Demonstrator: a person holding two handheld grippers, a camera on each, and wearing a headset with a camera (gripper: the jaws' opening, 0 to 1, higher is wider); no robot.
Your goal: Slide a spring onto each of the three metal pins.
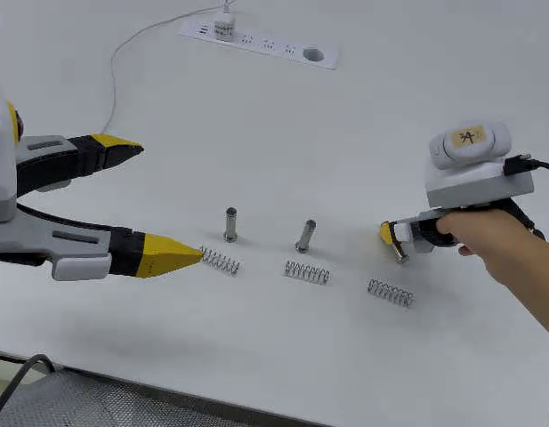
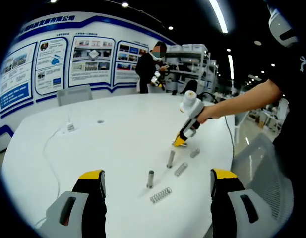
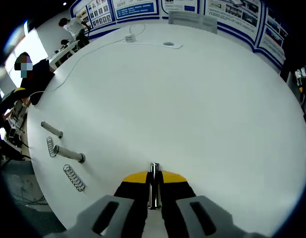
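Right gripper (image 1: 391, 238) fingers clamped on a short silver metal pin (image 3: 153, 186) low by the white worktop (image 1: 345, 124); left gripper (image 1: 167, 203) fingers wide apart, near two more upright pins (image 1: 230, 224) (image 1: 306, 236) with three steel coil springs (image 1: 221, 261) (image 1: 307, 272) (image 1: 391, 293) lying alongside.

The head view looks down from up high, quite near, at the white table (image 1: 345, 116), with the power strip (image 1: 256, 40) far off at 12 o'clock and two pins (image 1: 230, 224) and three springs (image 1: 307, 272) in the middle. The left gripper view sits low over the table and looks across it, with those same pins and springs at 6 o'clock. The right gripper view is very close to the table top, looks along the third pin (image 3: 153, 186) in its jaws, and sees them at 8 o'clock.
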